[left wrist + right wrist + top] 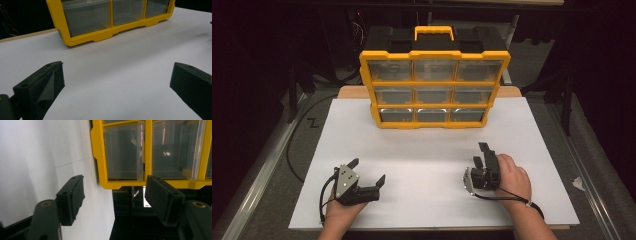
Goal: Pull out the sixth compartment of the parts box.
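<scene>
Both grippers, left gripper [368, 171] and right gripper [481, 154], released and empty, well short of the yellow drawer organizer [433, 87] standing upright at the white board's [422, 150] far edge; risk of shoving the cabinet backward through a misjudged reach.

White board [432, 165] over a wooden tabletop [352, 92], black cable [294, 145] at left, possibly crumpled paper scrap [578, 184] at right

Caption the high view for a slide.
Two hand-held tongs, left and right, rest open on a white table before a yellow drawer organizer.
</scene>
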A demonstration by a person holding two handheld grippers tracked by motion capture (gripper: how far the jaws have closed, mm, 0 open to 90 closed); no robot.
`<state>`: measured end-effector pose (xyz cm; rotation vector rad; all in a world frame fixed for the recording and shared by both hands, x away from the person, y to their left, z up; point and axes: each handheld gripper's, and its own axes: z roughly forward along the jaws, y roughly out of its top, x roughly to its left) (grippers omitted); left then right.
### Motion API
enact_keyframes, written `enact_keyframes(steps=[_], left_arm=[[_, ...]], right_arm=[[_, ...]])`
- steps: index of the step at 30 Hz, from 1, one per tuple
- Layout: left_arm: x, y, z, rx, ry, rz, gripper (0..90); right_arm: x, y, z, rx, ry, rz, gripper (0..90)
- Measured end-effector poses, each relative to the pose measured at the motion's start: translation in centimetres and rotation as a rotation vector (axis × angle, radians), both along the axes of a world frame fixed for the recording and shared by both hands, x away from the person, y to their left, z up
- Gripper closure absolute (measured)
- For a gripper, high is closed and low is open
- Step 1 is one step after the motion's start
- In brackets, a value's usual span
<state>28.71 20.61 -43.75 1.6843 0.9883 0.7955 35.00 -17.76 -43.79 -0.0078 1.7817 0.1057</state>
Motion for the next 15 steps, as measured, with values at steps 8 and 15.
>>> enact_keyframes(steps=[8,15], left_arm=[[0.1,-0.1,-0.1,-0.004,-0.003,-0.011,0.2],[0.0,-0.2,-0.1,-0.003,0.002,-0.025,0.2]], right_arm=[[1.3,0.9,-0.4,-0.001,-0.031,-0.007,50.0],[2.7,1.3,0.9,0.025,-0.06,-0.008,54.5]])
